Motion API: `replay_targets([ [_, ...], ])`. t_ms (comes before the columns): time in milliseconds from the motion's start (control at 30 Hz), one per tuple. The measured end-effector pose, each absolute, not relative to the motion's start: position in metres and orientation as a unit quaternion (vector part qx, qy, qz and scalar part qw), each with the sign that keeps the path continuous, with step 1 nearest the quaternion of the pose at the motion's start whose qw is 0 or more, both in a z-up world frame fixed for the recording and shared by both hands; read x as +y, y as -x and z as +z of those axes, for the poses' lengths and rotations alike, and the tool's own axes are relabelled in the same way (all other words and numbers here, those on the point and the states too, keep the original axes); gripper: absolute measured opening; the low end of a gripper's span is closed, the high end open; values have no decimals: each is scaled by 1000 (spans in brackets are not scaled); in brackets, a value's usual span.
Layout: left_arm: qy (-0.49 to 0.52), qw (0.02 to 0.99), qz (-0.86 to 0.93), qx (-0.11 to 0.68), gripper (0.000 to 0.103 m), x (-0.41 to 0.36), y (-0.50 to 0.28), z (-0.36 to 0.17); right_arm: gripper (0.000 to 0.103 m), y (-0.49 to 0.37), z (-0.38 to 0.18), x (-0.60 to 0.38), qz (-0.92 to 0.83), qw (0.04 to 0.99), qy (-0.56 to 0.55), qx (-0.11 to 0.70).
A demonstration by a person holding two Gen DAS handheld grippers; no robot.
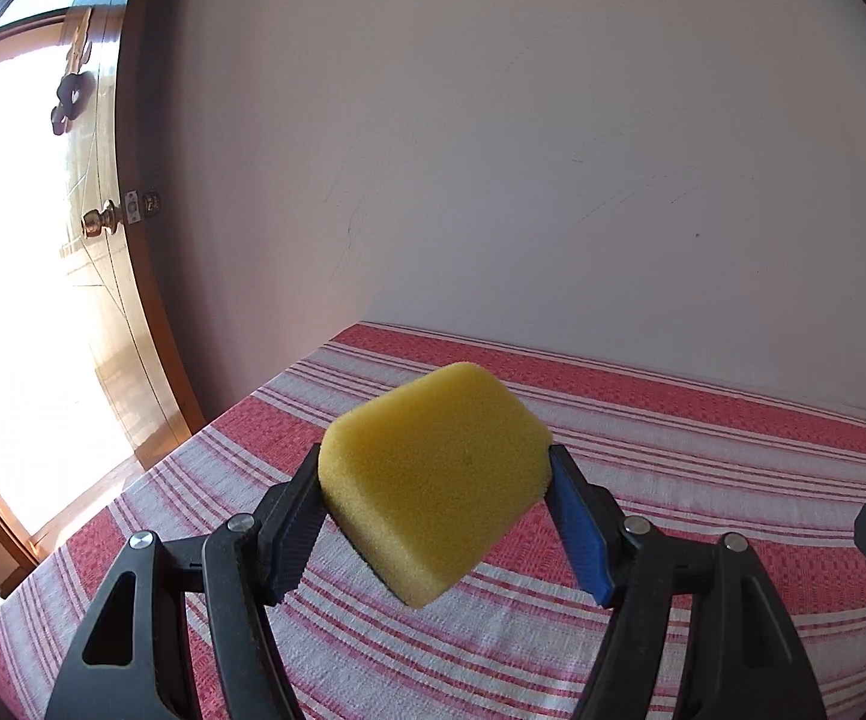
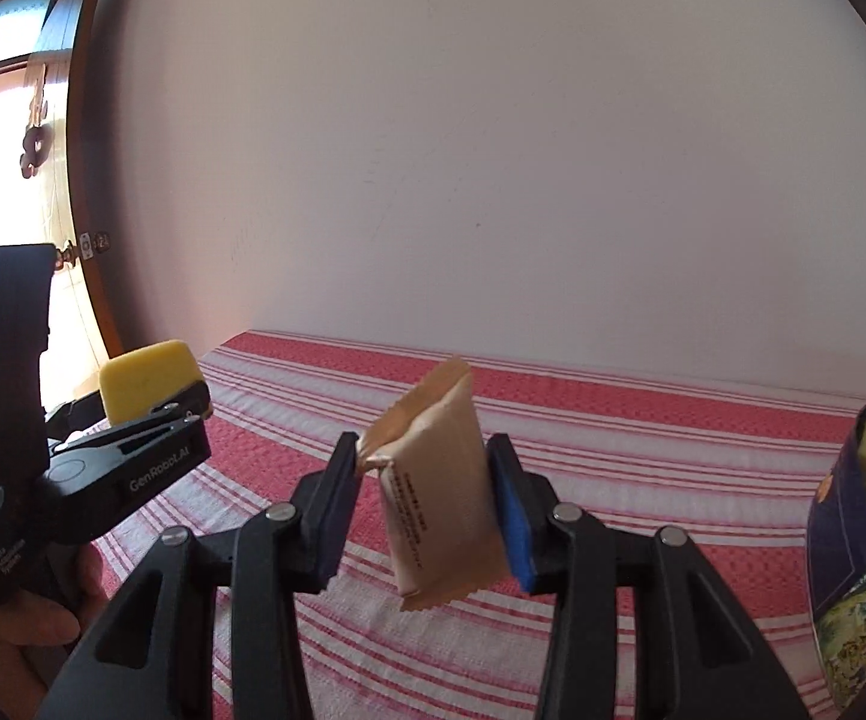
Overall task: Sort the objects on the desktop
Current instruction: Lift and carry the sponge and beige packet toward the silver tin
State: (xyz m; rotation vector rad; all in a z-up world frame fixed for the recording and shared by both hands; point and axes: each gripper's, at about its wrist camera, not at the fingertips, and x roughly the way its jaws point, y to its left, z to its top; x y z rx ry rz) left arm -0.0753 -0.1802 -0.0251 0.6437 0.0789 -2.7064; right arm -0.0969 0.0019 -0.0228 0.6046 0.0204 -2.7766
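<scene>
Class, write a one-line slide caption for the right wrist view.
Right gripper clamps a tan foil snack packet above the red-and-white striped tablecloth.

- My right view's edge cuts off the box (image 2: pixel 853 546); its contents mostly hidden.
- Print on the packet (image 2: pixel 442 492) is too small to read.
- The sponge (image 2: pixel 147 378) is partly hidden behind the left gripper (image 2: pixel 189 405).

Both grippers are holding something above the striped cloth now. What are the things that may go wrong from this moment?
1. The right gripper pinches the tan snack packet only by its side edges, and the packet hangs tilted; the smooth wrapper may slip out.
2. The left gripper squeezes the yellow sponge near one end; soft foam could twist or spring free.
3. The two grippers are close together, and a dark blue container stands at the right edge; a wide swing might knock it.
</scene>
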Motion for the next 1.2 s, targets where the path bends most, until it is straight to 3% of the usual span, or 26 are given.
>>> replay_targets([
  [333,-206,144,-968,21,71,-168,65,-21,44,58,-16,8,-981,111,-154,30],
  [1200,-213,47,-976,13,72,-87,23,-24,44,-1,-11,68,-986,58,-154,15],
])
